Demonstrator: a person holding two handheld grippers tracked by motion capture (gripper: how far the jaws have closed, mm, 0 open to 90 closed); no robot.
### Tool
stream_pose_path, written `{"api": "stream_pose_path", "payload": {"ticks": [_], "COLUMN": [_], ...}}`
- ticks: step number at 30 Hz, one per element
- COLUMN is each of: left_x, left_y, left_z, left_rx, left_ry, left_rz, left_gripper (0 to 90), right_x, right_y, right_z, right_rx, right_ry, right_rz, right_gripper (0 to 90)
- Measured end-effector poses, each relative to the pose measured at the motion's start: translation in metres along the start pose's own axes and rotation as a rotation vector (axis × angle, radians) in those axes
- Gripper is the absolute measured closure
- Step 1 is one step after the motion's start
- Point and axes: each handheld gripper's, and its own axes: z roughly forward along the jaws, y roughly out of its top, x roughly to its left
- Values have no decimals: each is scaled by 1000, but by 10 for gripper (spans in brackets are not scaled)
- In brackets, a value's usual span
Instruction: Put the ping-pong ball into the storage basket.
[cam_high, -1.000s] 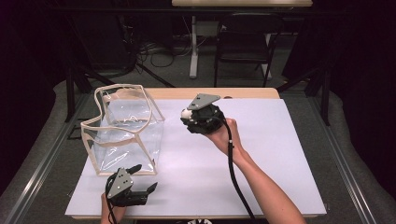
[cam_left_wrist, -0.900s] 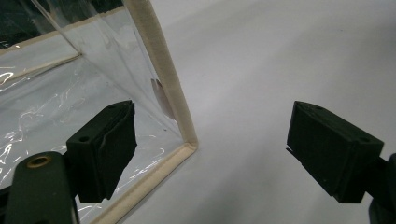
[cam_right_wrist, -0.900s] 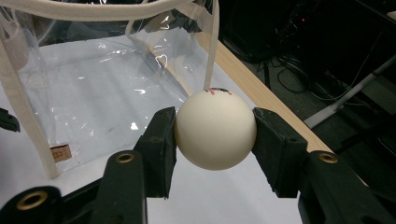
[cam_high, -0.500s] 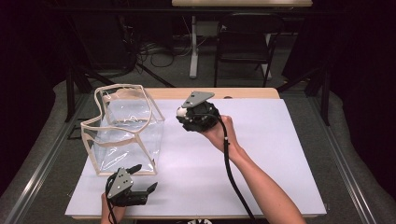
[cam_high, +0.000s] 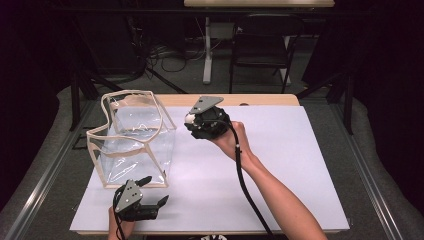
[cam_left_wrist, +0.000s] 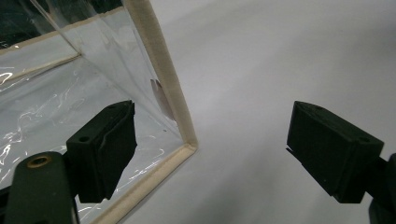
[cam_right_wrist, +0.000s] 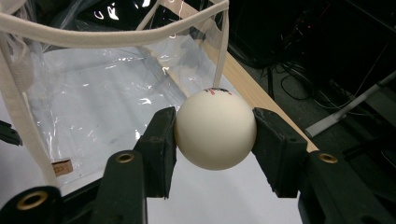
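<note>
A: Where is the cream-white round ball?

B: It is clamped between the jaws of the right hand-held gripper, held in the air just beside the clear plastic bag with beige fabric trim.

A: How should the person do this step well?

B: Probably lift over the rim, centre above the opening, then release low. The left hand-held gripper is released and empty, near the bag's corner on the white-covered counter; it could steady the soft wall.

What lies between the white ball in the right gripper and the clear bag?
Nothing: in the high view, bare white sheet separates the ball from the bag.
</note>
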Motion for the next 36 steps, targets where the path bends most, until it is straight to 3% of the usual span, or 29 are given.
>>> {"api": "stream_pose_path", "payload": {"ticks": [36], "left_x": [0], "left_y": [0], "left_z": [0], "left_rx": [-1], "left_ry": [-4], "left_rz": [2], "left_gripper": [159], "right_x": [1], "right_y": [31], "right_z": [3], "right_rx": [-24], "right_ry": [2], "right_rz": [-39], "right_gripper": [513]}}
